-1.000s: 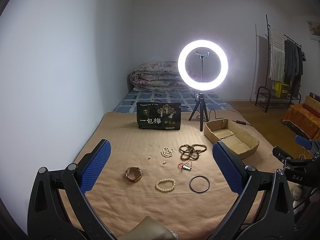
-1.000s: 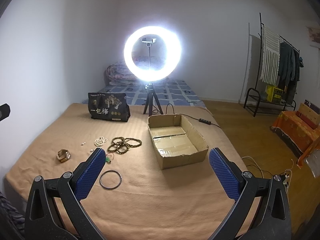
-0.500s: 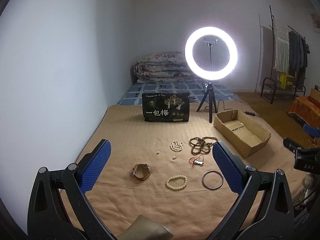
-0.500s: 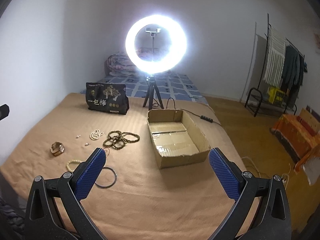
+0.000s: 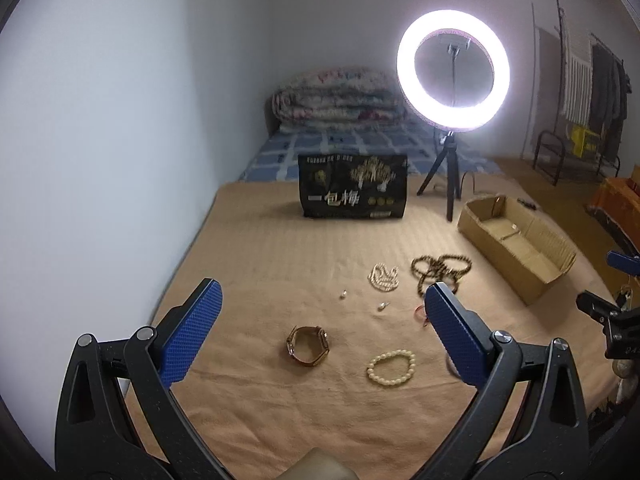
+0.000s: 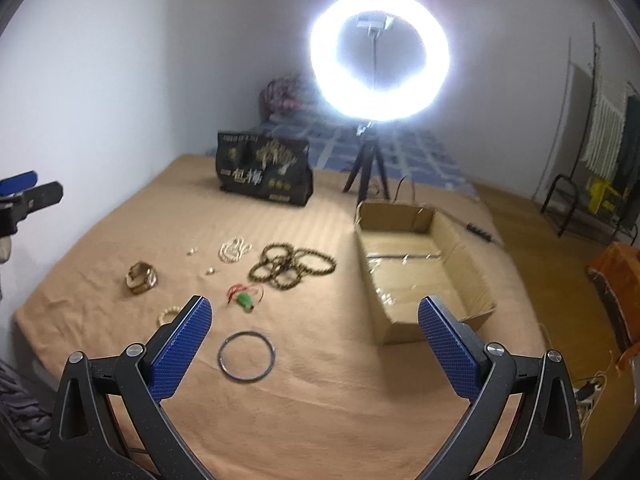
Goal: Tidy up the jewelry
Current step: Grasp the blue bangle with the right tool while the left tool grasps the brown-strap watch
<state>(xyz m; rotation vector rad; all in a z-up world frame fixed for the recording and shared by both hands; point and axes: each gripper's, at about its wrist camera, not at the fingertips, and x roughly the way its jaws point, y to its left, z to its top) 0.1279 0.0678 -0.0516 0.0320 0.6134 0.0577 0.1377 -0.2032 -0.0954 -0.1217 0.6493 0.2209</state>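
Tan cloth covers the bed under both my grippers, and the jewelry is scattered across the middle of each frame. My left gripper hangs with its fingers spread wide, holding nothing; between them lies the watch, its band curled into a loop, long axis running left to right. Just right of it sits the cream bead bracelet, flat. My right gripper is also wide open and empty; the dark metal bangle lies flat between its fingers, low in the frame. Above it, the green pendant on red cord, then the tangle of brown bead strings and the pearl strand. The cardboard box stands open at right, long axis pointing away toward the ring light. A black bag stands upright upper centre.
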